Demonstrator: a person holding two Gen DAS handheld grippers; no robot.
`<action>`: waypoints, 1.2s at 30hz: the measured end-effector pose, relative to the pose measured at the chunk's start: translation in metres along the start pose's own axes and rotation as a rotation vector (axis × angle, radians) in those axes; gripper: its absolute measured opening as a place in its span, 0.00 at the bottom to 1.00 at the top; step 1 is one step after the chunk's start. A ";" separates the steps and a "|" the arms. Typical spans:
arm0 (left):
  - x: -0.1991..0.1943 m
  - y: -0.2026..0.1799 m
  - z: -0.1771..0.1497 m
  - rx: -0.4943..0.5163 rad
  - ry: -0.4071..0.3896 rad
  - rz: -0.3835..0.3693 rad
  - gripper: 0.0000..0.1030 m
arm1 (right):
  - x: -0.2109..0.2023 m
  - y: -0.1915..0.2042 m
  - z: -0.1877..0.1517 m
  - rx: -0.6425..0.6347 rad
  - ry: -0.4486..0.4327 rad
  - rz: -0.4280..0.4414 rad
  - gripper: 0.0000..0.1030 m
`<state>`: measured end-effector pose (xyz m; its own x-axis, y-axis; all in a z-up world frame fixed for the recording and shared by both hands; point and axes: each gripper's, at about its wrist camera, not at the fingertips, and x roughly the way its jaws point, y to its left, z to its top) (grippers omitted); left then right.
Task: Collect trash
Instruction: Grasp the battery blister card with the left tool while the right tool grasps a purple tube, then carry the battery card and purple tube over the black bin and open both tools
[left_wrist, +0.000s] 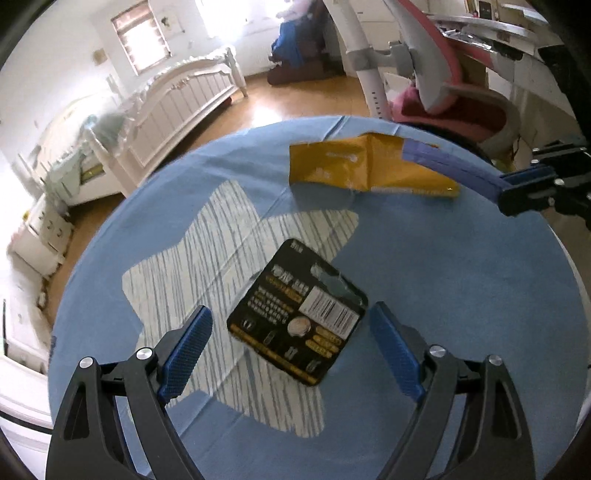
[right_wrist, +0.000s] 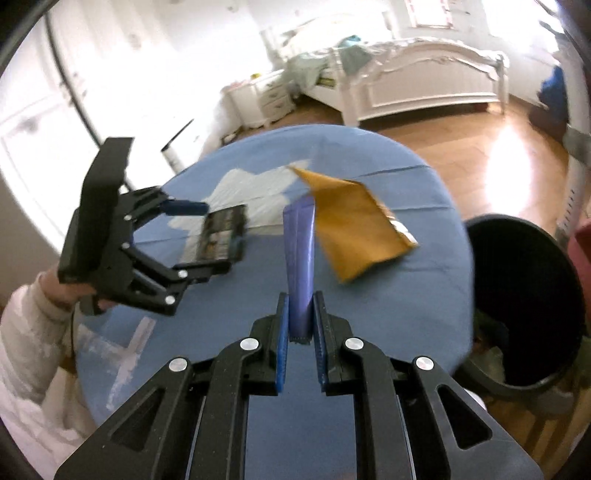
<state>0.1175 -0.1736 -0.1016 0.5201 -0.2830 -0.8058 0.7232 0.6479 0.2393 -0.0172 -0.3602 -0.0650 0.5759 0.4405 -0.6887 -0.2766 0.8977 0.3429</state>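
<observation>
A black battery card with a barcode (left_wrist: 300, 316) lies flat on the round blue table (left_wrist: 461, 295). My left gripper (left_wrist: 291, 332) is open, its blue pads on either side of the card, just above it. My right gripper (right_wrist: 300, 325) is shut on the purple end of a yellow wrapper (right_wrist: 354, 221) and holds it above the table. In the left wrist view the wrapper (left_wrist: 369, 166) hangs at the far side with the right gripper (left_wrist: 524, 188) at the right edge. In the right wrist view the left gripper (right_wrist: 207, 236) and the card (right_wrist: 221, 236) show at the left.
A black trash bin (right_wrist: 524, 302) stands on the wooden floor right of the table, with some trash inside. A pink and grey chair (left_wrist: 443, 92) is beyond the table. A white bed (right_wrist: 424, 81) stands across the room. The tablecloth has a white striped star (left_wrist: 207, 266).
</observation>
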 end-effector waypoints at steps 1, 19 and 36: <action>-0.001 -0.004 -0.001 0.008 -0.005 0.019 0.82 | -0.001 -0.002 0.000 0.009 -0.002 0.003 0.13; -0.021 0.015 -0.021 -0.154 -0.049 -0.008 0.56 | -0.003 -0.025 -0.005 0.057 -0.053 0.080 0.13; -0.007 -0.020 -0.007 -0.039 -0.015 -0.121 0.62 | 0.001 -0.024 -0.008 0.068 -0.053 0.096 0.13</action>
<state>0.0957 -0.1798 -0.1044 0.4369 -0.3712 -0.8194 0.7630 0.6353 0.1191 -0.0158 -0.3814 -0.0791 0.5899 0.5215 -0.6164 -0.2804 0.8482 0.4493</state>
